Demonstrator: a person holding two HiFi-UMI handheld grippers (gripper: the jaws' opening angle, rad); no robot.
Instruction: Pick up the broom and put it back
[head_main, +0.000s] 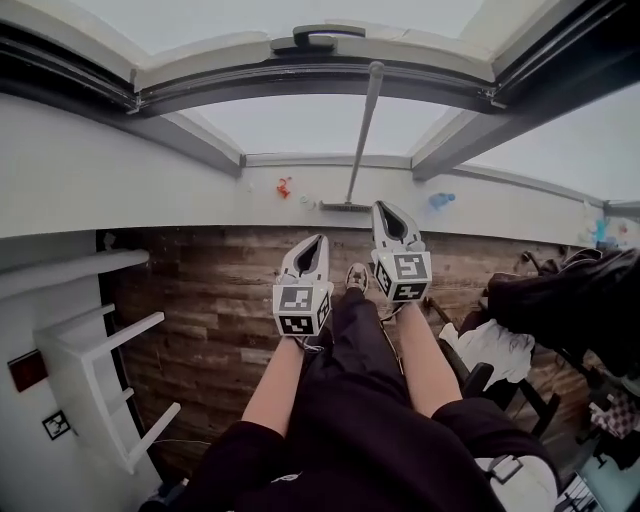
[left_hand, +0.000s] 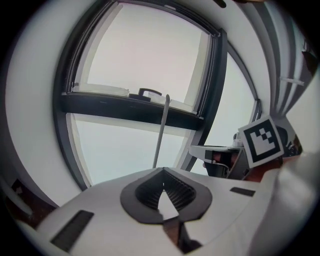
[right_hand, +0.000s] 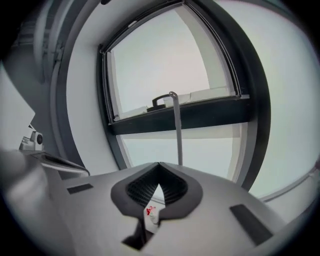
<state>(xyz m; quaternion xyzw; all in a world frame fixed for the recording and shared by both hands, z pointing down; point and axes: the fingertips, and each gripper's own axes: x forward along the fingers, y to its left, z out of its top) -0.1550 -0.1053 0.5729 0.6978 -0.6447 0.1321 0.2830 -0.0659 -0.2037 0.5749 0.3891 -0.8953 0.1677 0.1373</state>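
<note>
The broom (head_main: 361, 135) stands upright against the window, its grey handle leaning on the dark window bar and its flat head (head_main: 345, 207) down at the foot of the white wall. My left gripper (head_main: 318, 240) and right gripper (head_main: 386, 208) are side by side short of it, both shut with nothing between the jaws. The handle rises straight ahead of the shut jaws in the left gripper view (left_hand: 161, 132) and in the right gripper view (right_hand: 176, 130). My left gripper (left_hand: 162, 169) and right gripper (right_hand: 159, 164) touch nothing.
Wooden floor (head_main: 220, 300) runs up to the white wall. A white shelf rack (head_main: 100, 370) stands at the left. A chair with dark clothing (head_main: 570, 300) is at the right. Small coloured bits (head_main: 285, 186) lie by the wall. My legs and a shoe (head_main: 356, 277) are below the grippers.
</note>
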